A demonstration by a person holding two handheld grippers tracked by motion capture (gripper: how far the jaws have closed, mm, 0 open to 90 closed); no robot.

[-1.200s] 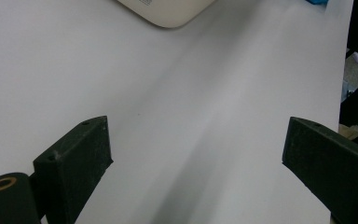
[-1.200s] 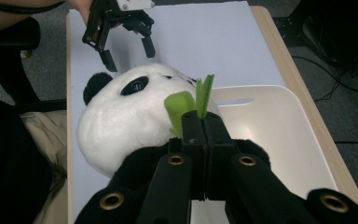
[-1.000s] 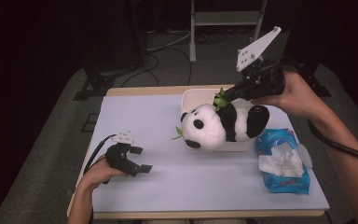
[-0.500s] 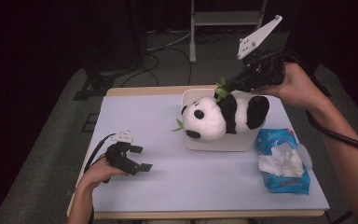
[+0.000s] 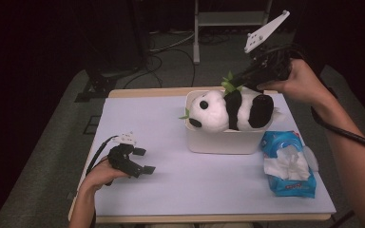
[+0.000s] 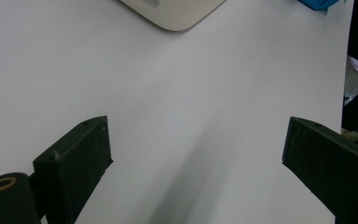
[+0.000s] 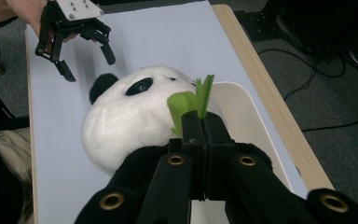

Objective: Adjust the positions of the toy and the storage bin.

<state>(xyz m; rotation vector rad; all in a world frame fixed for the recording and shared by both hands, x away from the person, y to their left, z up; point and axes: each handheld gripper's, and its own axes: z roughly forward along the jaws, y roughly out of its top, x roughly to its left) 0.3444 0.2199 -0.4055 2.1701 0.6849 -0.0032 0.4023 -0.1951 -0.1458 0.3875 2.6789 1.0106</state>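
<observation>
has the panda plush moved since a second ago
Yes. The panda plush, pinched by its green leaf in the right gripper, has shifted toward the table's far edge and now lies in the white bin, farther from the blue tissue pack.

Count: 1 panda (image 5: 228, 111), 1 white bin (image 5: 221, 141), 1 blue tissue pack (image 5: 287, 164), 1 table (image 5: 180, 194). 2 grippers: left (image 5: 140, 161), right (image 5: 233, 83). 2 green leaf bits on panda: one by the mouth (image 5: 185, 114), one at the back (image 5: 229, 84). 2 hands in frame.
</observation>
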